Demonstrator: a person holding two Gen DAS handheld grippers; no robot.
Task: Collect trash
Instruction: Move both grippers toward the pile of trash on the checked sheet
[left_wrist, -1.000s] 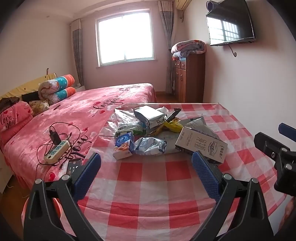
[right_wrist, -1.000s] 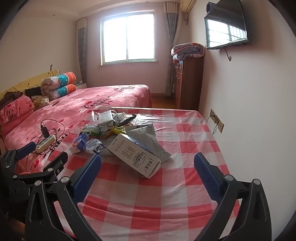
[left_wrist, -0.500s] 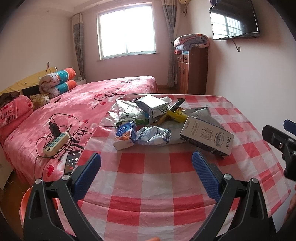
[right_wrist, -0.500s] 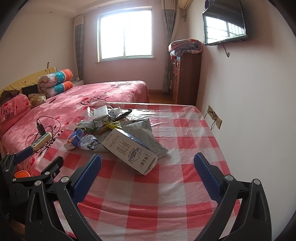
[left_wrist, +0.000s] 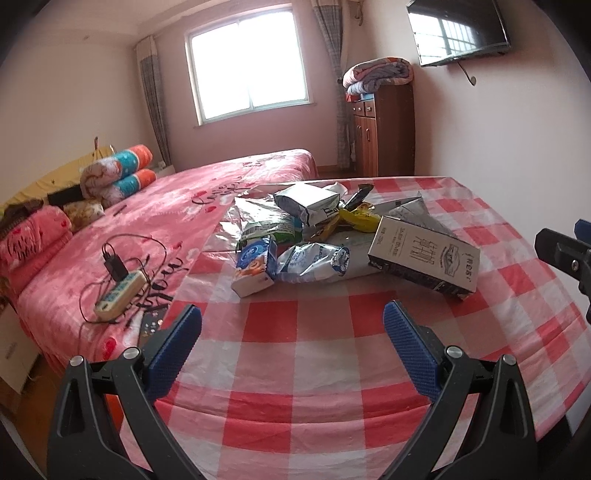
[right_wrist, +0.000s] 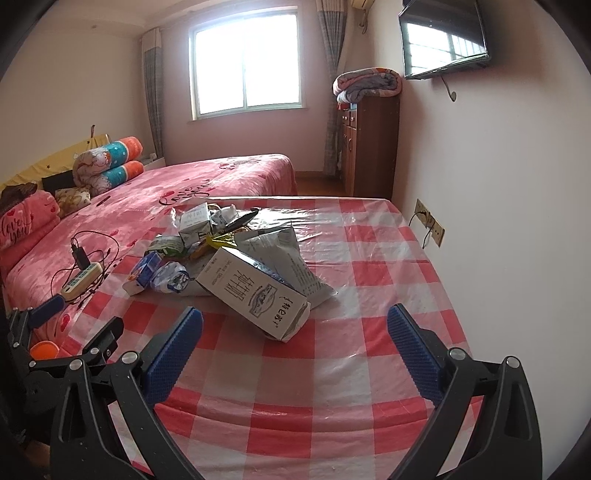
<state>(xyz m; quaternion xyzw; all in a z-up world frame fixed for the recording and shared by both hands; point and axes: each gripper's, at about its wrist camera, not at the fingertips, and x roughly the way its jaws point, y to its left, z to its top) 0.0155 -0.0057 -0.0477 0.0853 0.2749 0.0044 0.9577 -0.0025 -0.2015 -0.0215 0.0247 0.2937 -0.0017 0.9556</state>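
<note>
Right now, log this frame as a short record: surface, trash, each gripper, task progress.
surface: table with red checked cloth
trash: one pile; white carton, blue-and-white box, crumpled silver wrapper, yellow wrapper
left gripper: open, empty, short of the pile
right gripper: open, empty, white carton just ahead
off table: power strip on the bed
progress: nothing picked up yet

We look from both wrists across the near tabletop (left_wrist: 295, 354) edge toward the window (right_wrist: 245, 59), sharing the trash pile (left_wrist: 325, 236) nearby.

Trash pile (left_wrist: 332, 236) (cartons, wrappers) mid-table
</note>
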